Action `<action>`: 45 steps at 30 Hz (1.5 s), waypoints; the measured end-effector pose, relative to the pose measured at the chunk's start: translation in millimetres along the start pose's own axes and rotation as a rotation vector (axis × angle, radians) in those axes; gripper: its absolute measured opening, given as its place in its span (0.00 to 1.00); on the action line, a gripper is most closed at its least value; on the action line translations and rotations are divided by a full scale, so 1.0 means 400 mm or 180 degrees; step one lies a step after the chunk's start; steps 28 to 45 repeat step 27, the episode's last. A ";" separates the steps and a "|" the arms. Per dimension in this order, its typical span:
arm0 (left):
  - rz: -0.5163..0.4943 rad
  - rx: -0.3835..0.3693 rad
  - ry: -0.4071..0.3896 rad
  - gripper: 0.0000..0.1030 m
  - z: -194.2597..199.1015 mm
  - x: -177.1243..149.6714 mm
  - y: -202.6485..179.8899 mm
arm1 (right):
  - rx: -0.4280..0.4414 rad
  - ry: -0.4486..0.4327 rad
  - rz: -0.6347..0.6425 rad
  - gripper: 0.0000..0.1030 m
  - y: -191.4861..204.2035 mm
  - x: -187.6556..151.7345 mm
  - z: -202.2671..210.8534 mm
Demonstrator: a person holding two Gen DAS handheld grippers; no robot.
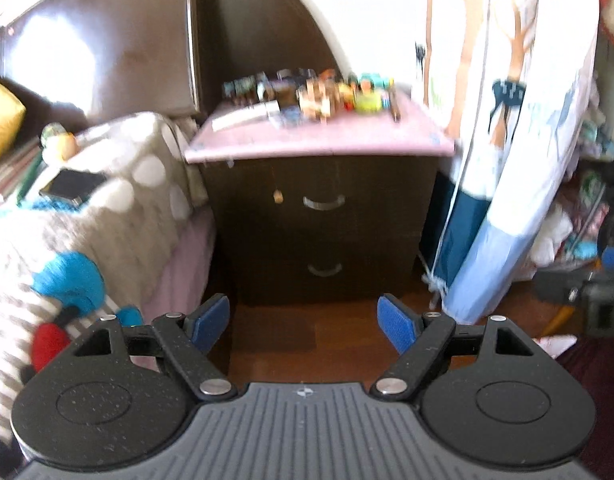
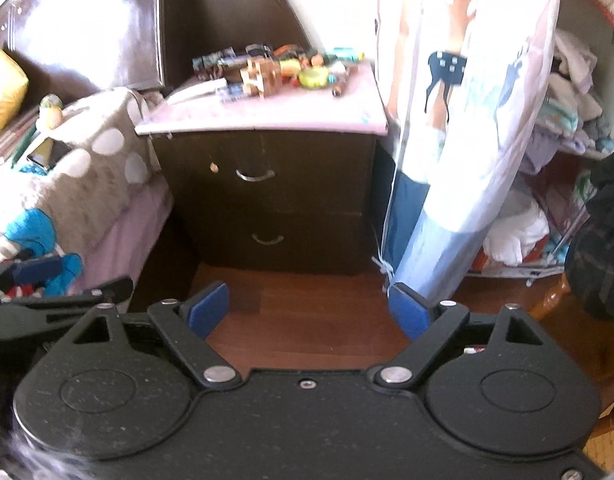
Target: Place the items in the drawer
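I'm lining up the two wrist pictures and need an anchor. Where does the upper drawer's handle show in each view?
Left wrist: the upper drawer handle sits just right of centre, above the middle of the picture, on the dark nightstand front.
Right wrist: the handle sits left of centre, above the middle.
Shared landmark: the pink nightstand top directly above it, crowded with small items.
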State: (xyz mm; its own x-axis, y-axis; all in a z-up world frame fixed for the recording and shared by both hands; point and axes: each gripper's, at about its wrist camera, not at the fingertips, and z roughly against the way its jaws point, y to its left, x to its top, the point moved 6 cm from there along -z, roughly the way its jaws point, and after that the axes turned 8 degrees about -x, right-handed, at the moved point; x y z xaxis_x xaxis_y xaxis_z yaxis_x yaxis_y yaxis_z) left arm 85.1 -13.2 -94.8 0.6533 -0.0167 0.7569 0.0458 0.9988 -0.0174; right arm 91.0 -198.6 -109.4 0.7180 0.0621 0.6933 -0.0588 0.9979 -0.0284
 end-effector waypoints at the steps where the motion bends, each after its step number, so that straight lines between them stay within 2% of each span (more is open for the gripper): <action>1: -0.0008 -0.0002 -0.0047 0.79 0.018 0.012 -0.003 | 0.0007 -0.0035 0.0004 0.87 0.001 0.004 0.013; 7: -0.0023 -0.0085 -0.0354 0.79 0.121 0.068 -0.022 | 0.0086 -0.0170 -0.0029 0.87 0.007 0.022 0.078; 10: 0.0010 -0.0225 -0.0441 0.79 0.158 0.085 -0.032 | 0.0113 -0.0219 0.0000 0.87 0.014 0.027 0.106; 15: -0.0065 -0.0212 -0.0545 0.79 0.198 0.097 -0.045 | 0.0103 -0.0334 0.0090 0.88 0.028 0.028 0.138; 45: -0.0050 -0.0268 -0.0530 0.79 0.216 0.085 -0.043 | 0.0068 -0.0365 0.0139 0.88 0.040 0.026 0.153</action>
